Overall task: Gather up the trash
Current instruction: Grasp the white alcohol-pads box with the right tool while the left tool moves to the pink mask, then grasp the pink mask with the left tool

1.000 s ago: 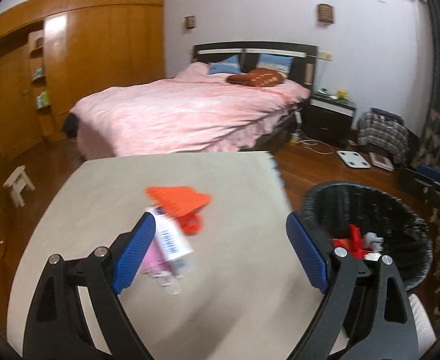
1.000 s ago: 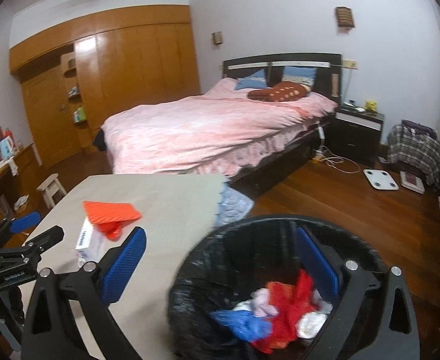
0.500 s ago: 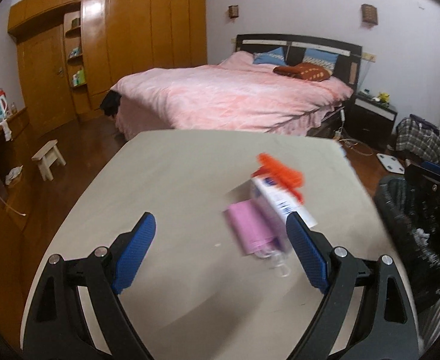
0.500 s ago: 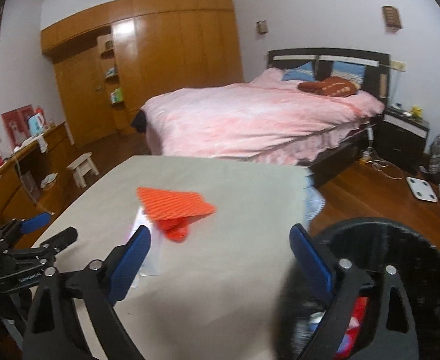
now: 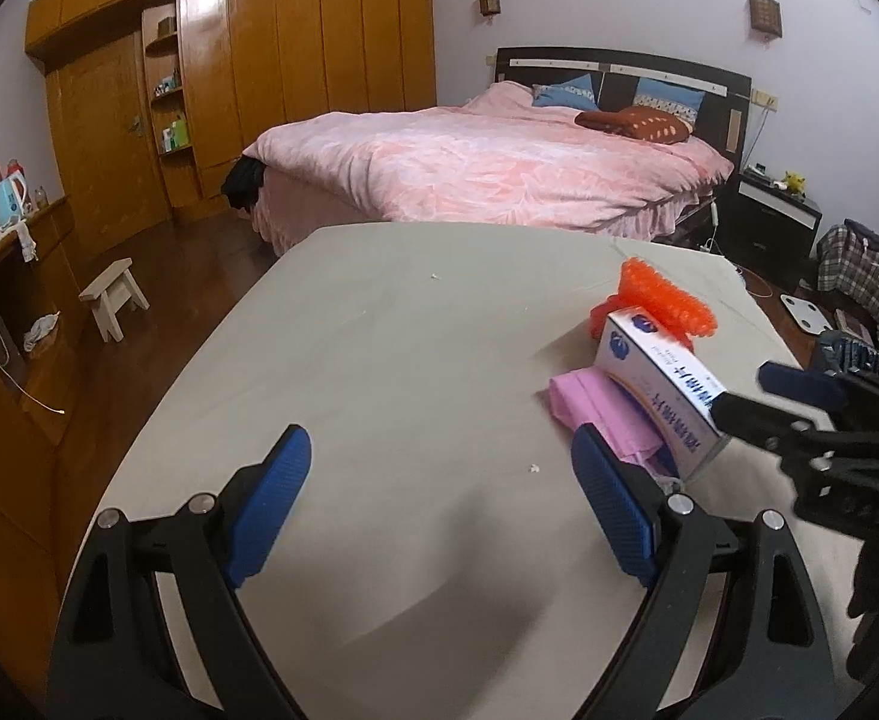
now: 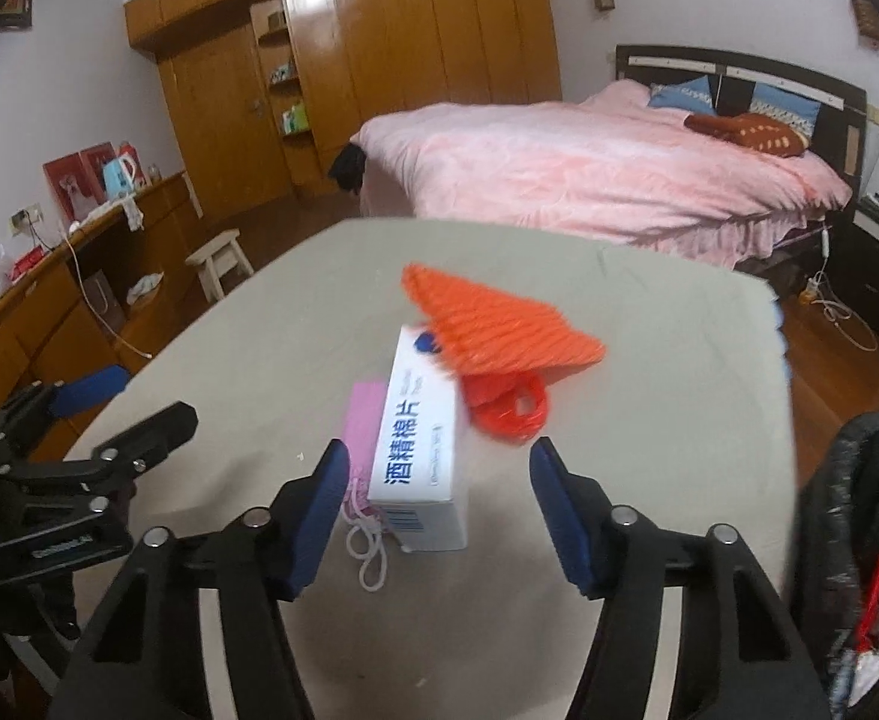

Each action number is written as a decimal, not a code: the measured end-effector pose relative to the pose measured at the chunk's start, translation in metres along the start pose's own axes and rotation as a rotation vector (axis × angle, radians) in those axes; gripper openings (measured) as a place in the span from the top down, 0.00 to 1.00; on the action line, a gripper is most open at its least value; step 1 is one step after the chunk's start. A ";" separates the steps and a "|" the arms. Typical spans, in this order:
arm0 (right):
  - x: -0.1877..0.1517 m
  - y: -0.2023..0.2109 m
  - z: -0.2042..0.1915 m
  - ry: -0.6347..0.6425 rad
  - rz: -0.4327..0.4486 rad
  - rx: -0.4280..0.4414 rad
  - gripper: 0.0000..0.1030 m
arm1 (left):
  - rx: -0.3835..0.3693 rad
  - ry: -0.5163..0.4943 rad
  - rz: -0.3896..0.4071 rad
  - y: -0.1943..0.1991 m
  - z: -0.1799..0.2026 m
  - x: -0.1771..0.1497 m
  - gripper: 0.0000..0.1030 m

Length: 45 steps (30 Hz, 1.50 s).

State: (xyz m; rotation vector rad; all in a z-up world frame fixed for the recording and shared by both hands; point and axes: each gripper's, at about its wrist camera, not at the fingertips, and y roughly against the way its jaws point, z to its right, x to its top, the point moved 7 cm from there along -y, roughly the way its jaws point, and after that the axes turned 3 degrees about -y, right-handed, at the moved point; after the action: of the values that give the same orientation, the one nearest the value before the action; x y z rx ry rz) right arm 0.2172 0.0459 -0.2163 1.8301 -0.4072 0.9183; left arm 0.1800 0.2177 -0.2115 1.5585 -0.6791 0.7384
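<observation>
R gripper (image 6: 436, 507) jaws closing, box (image 6: 421, 450) between, untouched; L gripper (image 5: 439, 510) wide open, empty.

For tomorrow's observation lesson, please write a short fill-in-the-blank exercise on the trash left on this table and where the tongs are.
1. The orange mesh bag lies partly on top of the white ____.
2. The flat pouch beside the white carton is ____ in colour.
3. The right tongs are open, and their pads are not yet ____ the carton.
4. The bin is lined with a ____ bag.

Missing words: carton; pink; touching; black
</observation>
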 end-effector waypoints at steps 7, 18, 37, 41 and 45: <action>-0.010 -0.018 0.002 -0.005 -0.041 -0.022 0.58 | -0.004 0.024 -0.012 -0.008 -0.004 -0.006 0.16; -0.004 -0.029 -0.004 0.002 -0.059 -0.018 0.70 | -0.014 0.040 -0.022 -0.010 -0.003 -0.010 0.17; -0.012 -0.005 0.064 -0.057 -0.053 -0.091 0.70 | -0.168 -0.006 -0.129 -0.072 0.080 -0.003 0.28; -0.014 -0.005 0.065 -0.058 -0.051 -0.087 0.70 | -0.188 0.004 -0.183 -0.086 0.085 -0.008 0.37; -0.014 -0.006 0.065 -0.061 -0.049 -0.083 0.70 | -0.205 -0.011 -0.209 -0.091 0.090 -0.012 0.50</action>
State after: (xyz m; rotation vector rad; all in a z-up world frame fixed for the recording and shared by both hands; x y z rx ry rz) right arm 0.2380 -0.0107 -0.2443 1.7884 -0.4304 0.8022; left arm 0.2506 0.1379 -0.2840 1.4203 -0.5707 0.4888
